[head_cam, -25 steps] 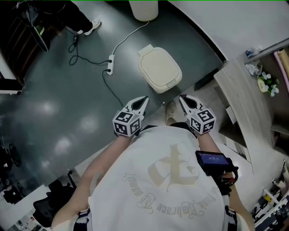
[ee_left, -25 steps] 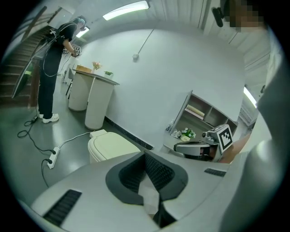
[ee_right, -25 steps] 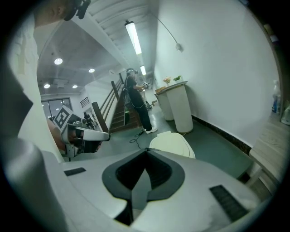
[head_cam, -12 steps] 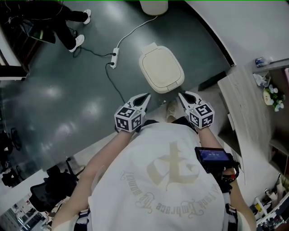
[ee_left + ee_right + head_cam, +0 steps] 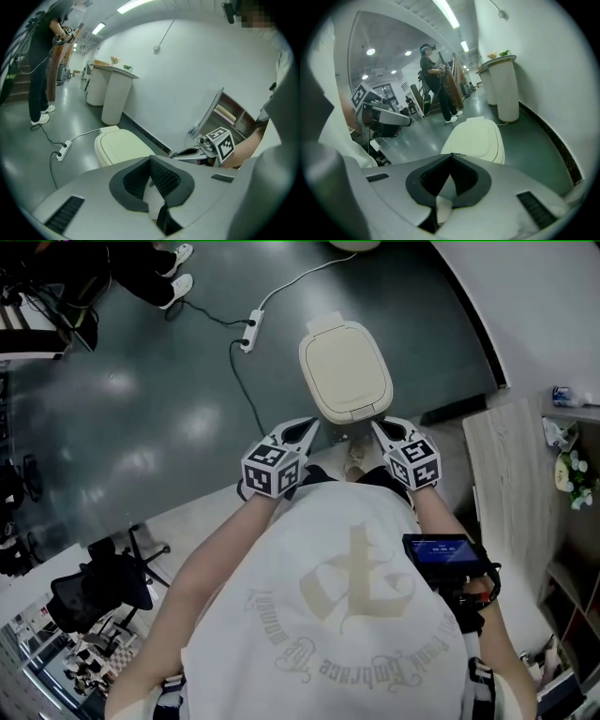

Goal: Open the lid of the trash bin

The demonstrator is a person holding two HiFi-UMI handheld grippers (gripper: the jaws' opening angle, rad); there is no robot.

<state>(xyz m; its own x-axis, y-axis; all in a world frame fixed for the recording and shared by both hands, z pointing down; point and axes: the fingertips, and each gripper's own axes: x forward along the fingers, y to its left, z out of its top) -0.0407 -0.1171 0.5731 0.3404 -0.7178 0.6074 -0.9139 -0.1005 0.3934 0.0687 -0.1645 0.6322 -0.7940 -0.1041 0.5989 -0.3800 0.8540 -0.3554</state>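
The cream trash bin (image 5: 351, 415) stands on the dark floor (image 5: 159, 437) just ahead of the person, its lid (image 5: 344, 367) lying flat and shut; the left gripper (image 5: 308, 427) is near the bin's front left corner, the right gripper (image 5: 379, 427) near its front right; each claw is pressed tip to tip, gripping nothing; a white power strip (image 5: 251, 331) lies left of the bin.

Dark, glossy grey-green floor (image 5: 141, 427) here, catching the ceiling lights. Standing on it, a cream trash bin (image 5: 345, 371), lid down flat. Just to its left lies a white power strip (image 5: 251, 330), a white cable (image 5: 300, 279) running off it and a black cable (image 5: 246, 399) trailing past the bin. Someone's shoes (image 5: 178, 268) stand well apart; an office chair (image 5: 98, 582) sits on paler flooring
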